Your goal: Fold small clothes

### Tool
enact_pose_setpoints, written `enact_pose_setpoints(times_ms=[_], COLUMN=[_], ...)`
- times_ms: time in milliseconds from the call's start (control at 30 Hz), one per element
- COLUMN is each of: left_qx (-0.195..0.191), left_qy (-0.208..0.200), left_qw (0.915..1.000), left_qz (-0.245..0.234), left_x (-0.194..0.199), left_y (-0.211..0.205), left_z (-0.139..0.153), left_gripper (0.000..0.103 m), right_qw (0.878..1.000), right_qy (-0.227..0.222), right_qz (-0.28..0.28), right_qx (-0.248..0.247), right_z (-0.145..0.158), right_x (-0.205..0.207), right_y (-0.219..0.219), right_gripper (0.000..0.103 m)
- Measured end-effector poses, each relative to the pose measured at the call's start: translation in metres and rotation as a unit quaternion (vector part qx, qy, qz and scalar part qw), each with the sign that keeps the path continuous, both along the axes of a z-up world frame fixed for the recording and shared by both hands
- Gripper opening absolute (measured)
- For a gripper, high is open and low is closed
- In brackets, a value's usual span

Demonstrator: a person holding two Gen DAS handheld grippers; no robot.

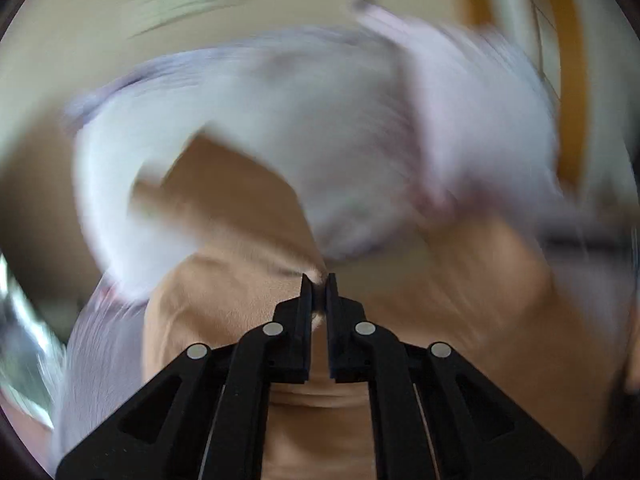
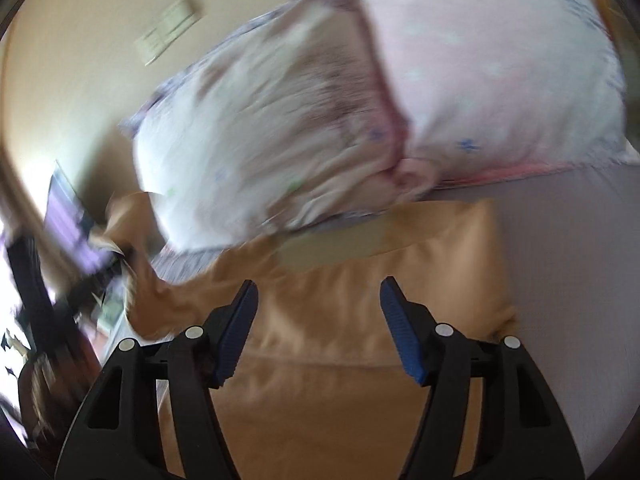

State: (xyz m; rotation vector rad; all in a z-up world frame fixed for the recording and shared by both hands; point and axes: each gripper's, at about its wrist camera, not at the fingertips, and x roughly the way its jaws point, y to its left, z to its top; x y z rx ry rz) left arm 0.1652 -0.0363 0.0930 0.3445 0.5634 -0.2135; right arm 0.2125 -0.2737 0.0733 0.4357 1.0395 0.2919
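Observation:
A tan garment (image 1: 248, 320) fills the lower left wrist view, and my left gripper (image 1: 319, 280) is shut on a pinch of its fabric. The view is motion-blurred. In the right wrist view the same tan garment (image 2: 360, 300) lies spread on a grey surface (image 2: 568, 260), with one corner lifted at the left. My right gripper (image 2: 318, 300) is open and empty, its blue pads (image 2: 240, 328) hovering above the garment's middle.
A large white and pink patterned pillow (image 2: 360, 100) lies just beyond the garment; it also shows in the left wrist view (image 1: 320, 120). A beige wall (image 2: 80, 60) is behind. Dark clutter (image 2: 60, 260) sits at the left edge.

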Motion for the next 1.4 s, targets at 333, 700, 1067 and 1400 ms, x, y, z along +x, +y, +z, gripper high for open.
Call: enact_pose_setpoints(times_ms=[333, 700, 1067, 1400], left_qx=[0.161, 0.121, 0.096, -0.048], left_qy=[0.028, 0.094, 0.099, 0.102], left_qw=[0.9842, 0.9863, 0.9882, 0.9931], left_qz=[-0.067, 0.062, 0.067, 0.033], left_x=[-0.074, -0.042, -0.06, -0.097], left_y=[-0.026, 0.057, 0.062, 0.087], left_z=[-0.071, -0.075, -0.077, -0.048], left_gripper=[0.046, 0.054, 0.057, 0.058], right_qw=[0.993, 0.997, 0.99, 0.991], right_qy=[0.121, 0.036, 0.055, 0.129], right_qz=[-0.008, 0.031, -0.076, -0.008], right_qx=[-0.012, -0.067, -0.105, -0.036], right_z=[-0.064, -0.037, -0.049, -0.085], right_x=[0.024, 0.017, 0.035, 0.024], right_y=[-0.027, 0.011, -0.037, -0.033], right_gripper=[0.04, 0.005, 0.049, 0.052])
